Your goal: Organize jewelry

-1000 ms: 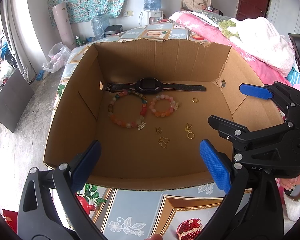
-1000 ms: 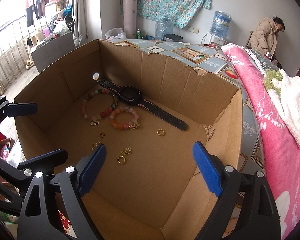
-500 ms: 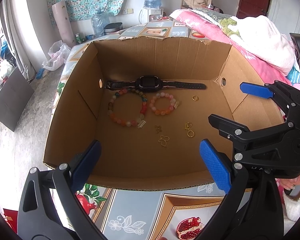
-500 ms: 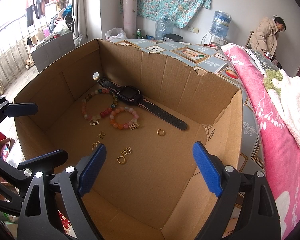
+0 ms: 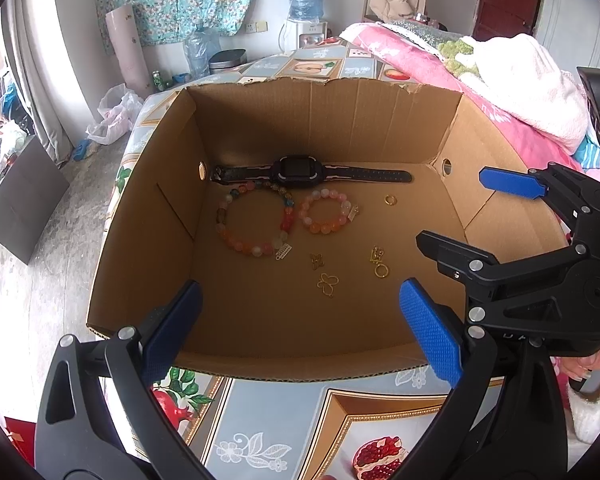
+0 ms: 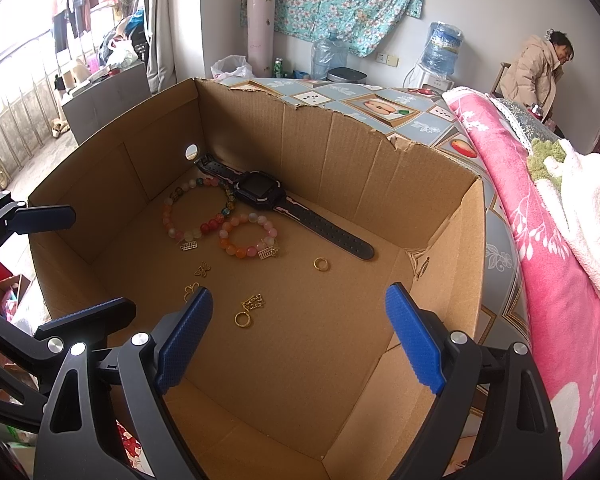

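While nothing has shifted since 1 second ago, the left gripper (image 5: pixel 300 332) and right gripper (image 6: pixel 300 340) hang spread, empty. The watch (image 5: pixel 300 171) lies strap-straight from 9 to 3 o'clock along the cardboard box (image 5: pixel 140 248) far wall.

No words, brands or numbers can be read for certain. The black body of the right claw (image 5: pixel 448 240), seen from the left wrist camera, carries a few faint pale letters along its lower edge, too small and cut off to make out. The pink roll (image 6: pixel 261 28) standing against the far wall bears small dark marks and a thin scribble, also unreadable. The label on the water bottle (image 6: pixel 444 46) atop the dispenser is only a blur.
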A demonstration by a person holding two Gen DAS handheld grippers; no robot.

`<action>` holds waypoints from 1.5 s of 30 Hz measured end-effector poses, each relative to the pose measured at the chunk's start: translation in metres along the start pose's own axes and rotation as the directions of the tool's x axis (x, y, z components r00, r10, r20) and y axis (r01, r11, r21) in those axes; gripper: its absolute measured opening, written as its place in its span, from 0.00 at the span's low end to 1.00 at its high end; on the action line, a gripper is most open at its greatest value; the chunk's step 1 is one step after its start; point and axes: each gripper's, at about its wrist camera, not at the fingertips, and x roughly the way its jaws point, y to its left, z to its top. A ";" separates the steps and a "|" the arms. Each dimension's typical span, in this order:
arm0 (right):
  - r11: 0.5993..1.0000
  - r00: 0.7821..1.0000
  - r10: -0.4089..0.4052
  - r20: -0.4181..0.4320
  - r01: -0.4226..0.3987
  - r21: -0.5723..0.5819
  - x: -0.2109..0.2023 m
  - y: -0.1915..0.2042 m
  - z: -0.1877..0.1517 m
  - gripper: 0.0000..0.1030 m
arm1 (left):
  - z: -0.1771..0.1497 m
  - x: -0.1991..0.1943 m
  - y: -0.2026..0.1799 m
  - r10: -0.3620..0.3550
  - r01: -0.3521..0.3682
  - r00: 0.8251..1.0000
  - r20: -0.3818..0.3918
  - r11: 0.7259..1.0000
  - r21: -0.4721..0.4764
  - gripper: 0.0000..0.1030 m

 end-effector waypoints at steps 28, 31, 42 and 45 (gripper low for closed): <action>1.000 1.000 0.002 0.000 -0.002 -0.004 0.001 -0.002 -0.001 0.84 | 0.003 0.001 -0.003 0.002 -0.002 1.000 -0.025 1.000 -0.001 0.93; 1.000 1.000 0.002 0.000 -0.002 -0.004 0.001 -0.002 -0.001 0.83 | 0.003 0.001 -0.003 0.003 -0.003 1.000 -0.020 1.000 -0.003 0.93; 1.000 1.000 0.005 -0.001 -0.005 -0.007 0.001 -0.004 -0.001 0.83 | 0.004 0.000 -0.004 0.003 -0.003 1.000 -0.017 1.000 -0.003 0.93; 1.000 1.000 0.005 -0.001 -0.005 -0.007 0.001 -0.005 -0.001 0.84 | 0.004 0.001 -0.005 0.003 -0.003 1.000 -0.031 1.000 -0.001 0.93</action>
